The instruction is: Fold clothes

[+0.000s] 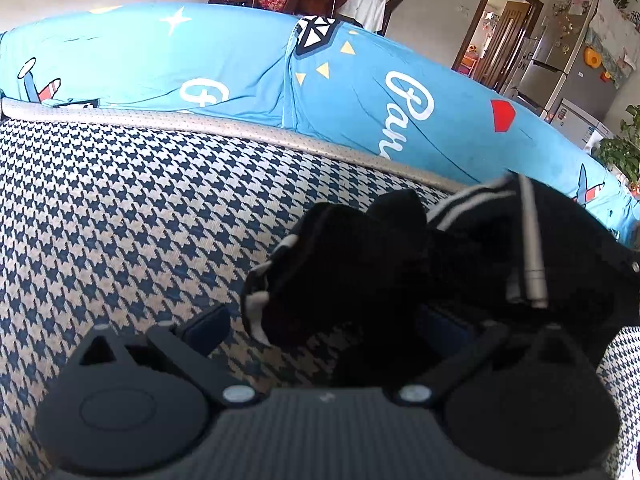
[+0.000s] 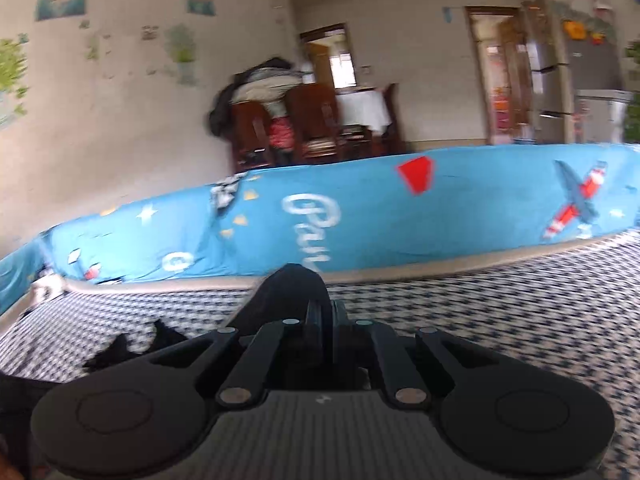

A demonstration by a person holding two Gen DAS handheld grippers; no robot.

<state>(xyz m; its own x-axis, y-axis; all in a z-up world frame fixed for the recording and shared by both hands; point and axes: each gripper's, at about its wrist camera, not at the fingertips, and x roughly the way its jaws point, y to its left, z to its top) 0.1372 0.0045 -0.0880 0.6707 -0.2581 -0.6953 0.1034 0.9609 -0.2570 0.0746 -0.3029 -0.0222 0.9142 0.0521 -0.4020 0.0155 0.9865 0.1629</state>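
Closest in the left wrist view, the left gripper (image 1: 332, 332) has its jaws spread wide, one blue-padded finger (image 1: 206, 326) bare over the houndstooth seat cover (image 1: 120, 208), the other largely hidden under a bunched black garment (image 1: 360, 264) with white stripes at its edges. The cloth sits between the jaws, though nothing shows them pinching it. A silver zipper strip (image 1: 532, 248) runs down the garment's right side. In the right wrist view, the right gripper (image 2: 326, 316) has its jaws drawn together on a peaked fold of the same black garment (image 2: 290, 288), lifted above the seat cover (image 2: 500, 320); more black cloth lies at the lower left of that blurred frame. Beyond the seat, a pale piped edge (image 1: 248, 130) borders a blue printed backrest cover (image 1: 224, 60) with white lettering, stars and aeroplanes. Farther off stand dark wooden chairs (image 2: 308, 120), a white-clothed table (image 2: 362, 110), a doorway (image 1: 498, 26) and a fridge (image 1: 560, 64).
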